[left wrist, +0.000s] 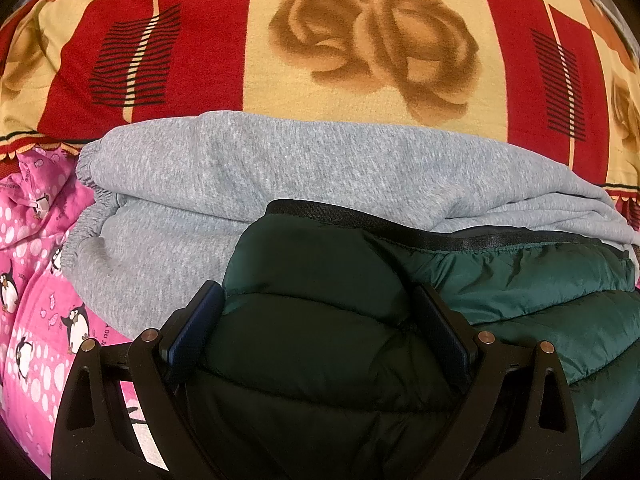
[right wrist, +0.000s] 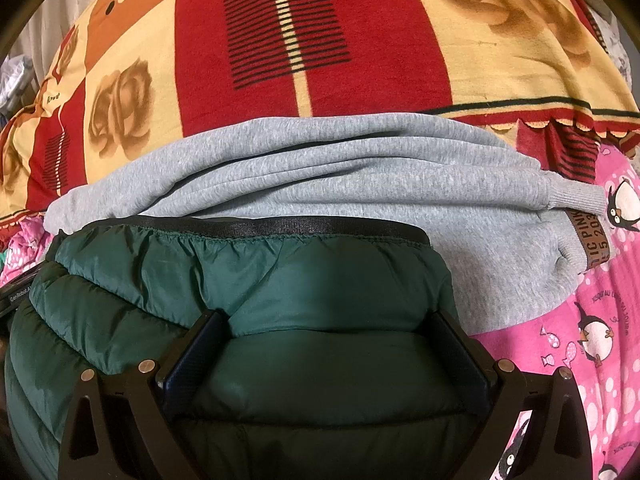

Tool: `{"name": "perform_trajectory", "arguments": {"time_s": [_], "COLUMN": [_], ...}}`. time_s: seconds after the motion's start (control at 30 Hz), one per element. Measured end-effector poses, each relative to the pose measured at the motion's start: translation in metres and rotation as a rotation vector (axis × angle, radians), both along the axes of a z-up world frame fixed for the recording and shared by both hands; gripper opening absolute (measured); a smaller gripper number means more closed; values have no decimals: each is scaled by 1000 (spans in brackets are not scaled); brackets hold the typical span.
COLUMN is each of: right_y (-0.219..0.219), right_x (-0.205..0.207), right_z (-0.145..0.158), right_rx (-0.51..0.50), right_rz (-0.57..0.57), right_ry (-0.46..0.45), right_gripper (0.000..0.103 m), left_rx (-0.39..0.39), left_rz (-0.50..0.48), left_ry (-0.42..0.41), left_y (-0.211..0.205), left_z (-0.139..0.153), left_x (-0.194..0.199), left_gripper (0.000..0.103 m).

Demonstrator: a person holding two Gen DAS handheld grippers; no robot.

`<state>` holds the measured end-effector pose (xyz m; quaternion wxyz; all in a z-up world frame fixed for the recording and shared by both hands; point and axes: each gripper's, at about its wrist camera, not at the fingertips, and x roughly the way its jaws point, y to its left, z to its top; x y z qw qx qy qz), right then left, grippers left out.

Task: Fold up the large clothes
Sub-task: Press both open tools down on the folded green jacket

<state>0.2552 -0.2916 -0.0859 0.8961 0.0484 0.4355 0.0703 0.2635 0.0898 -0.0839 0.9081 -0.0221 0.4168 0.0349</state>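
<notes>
A dark green quilted puffer jacket with a black elastic hem lies folded on top of a folded grey sweatshirt. My left gripper has its fingers wide apart with the jacket's left end bulging between them, pressed by both pads. In the right wrist view the jacket fills the foreground and my right gripper holds its right end the same way. The grey sweatshirt lies beyond it, with a brown label on its cuff.
A red and cream rose-patterned blanket covers the bed behind the clothes; it also shows in the right wrist view. Pink penguin-print bedding lies to the left, and in the right wrist view to the right.
</notes>
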Motion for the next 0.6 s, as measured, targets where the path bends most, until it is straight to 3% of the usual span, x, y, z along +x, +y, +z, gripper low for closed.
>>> {"name": "perform_trajectory", "arguments": {"time_s": [0.6], "right_y": [2], "right_x": [-1], "right_z": [2], "right_rx": [8], "right_rz": [-8], "right_ry": [-6], "right_gripper": [100], "left_rx": [0], "left_rz": [1], "left_ry": [1], "left_y": [-1], "left_z": [1], "left_x": [0], "left_gripper": [96]}}
